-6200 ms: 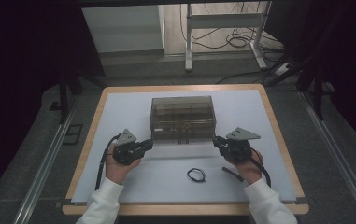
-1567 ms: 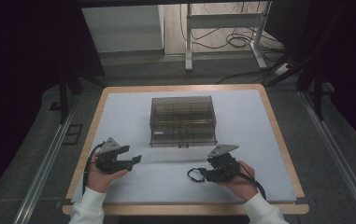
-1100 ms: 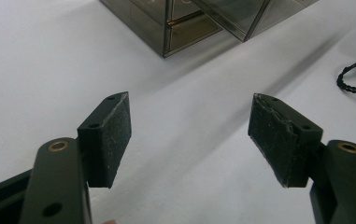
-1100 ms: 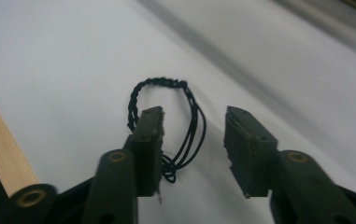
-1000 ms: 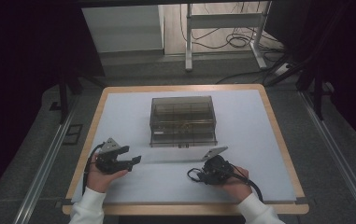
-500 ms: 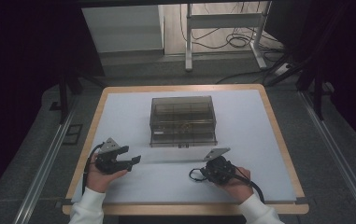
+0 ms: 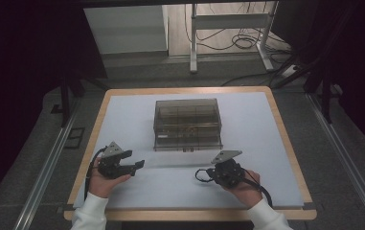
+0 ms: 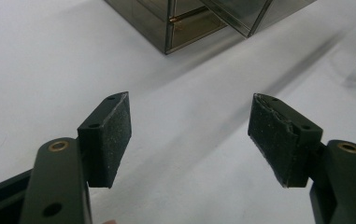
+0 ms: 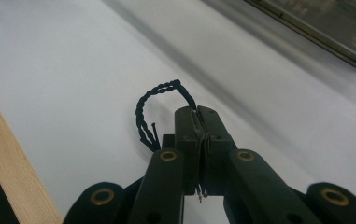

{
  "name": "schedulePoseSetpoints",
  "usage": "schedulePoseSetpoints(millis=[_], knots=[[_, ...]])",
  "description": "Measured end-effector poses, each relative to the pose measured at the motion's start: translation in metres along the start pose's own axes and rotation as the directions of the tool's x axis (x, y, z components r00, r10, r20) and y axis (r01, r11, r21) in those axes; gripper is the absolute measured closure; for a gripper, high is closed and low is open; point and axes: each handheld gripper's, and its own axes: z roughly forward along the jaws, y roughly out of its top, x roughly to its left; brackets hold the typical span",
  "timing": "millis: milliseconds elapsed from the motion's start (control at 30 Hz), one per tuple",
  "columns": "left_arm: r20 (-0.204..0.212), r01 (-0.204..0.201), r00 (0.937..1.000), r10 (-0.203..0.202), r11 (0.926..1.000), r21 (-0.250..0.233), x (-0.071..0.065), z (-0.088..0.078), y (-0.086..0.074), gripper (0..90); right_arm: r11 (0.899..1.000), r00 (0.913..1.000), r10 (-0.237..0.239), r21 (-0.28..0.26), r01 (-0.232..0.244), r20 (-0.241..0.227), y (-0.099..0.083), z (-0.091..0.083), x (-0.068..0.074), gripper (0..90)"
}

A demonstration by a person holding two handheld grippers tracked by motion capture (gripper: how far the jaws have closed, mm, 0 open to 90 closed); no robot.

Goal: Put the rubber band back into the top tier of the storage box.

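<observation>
Closed moments earlier on the black braided cord loop [image 9: 159, 109] at the near edge of the table [image 7: 266, 143]: right hand-held gripper [image 9: 197, 116], jaws pinching it. Held wide and empty nearby: left hand-held gripper [image 8: 189, 135]. Likely next: a lift toward the clear compartment box [image 7: 187, 123].

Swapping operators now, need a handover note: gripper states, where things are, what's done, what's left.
Right gripper: shut on the black braided loop, low over the white mat, front right.
Left gripper: open, nothing between the pads, front left.
Clear drawer box: mid-table, with a clear panel sloping down from its front to the mat.
Done: loop gripped.
Left: probably carry the loop to the box and stow it; the left gripper is free to steady the box.
</observation>
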Motion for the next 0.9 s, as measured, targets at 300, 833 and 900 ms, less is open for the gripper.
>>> schedulePoseSetpoints(millis=[300, 833, 900], knots=[[0.0, 0.002, 1.0, -0.002, 1.0, 0.002, 0.001, 0.0, -0.001, 30.4, 1.0, 1.0, 0.0, -0.019, 0.0, 0.005, 0.002, -0.003, -0.001, 87.7], [-0.001, 0.002, 1.0, -0.002, 1.0, 0.004, 0.001, 0.0, -0.001, 30.4, 0.997, 1.0, -0.003, -0.074, 0.003, -0.009, 0.008, -0.011, 0.001, 87.8], [0.0, 0.003, 1.0, -0.003, 1.0, 0.003, 0.001, 0.0, -0.001, 30.4, 0.997, 1.0, -0.004, -0.079, 0.003, -0.009, 0.009, -0.012, 0.001, 87.8]])
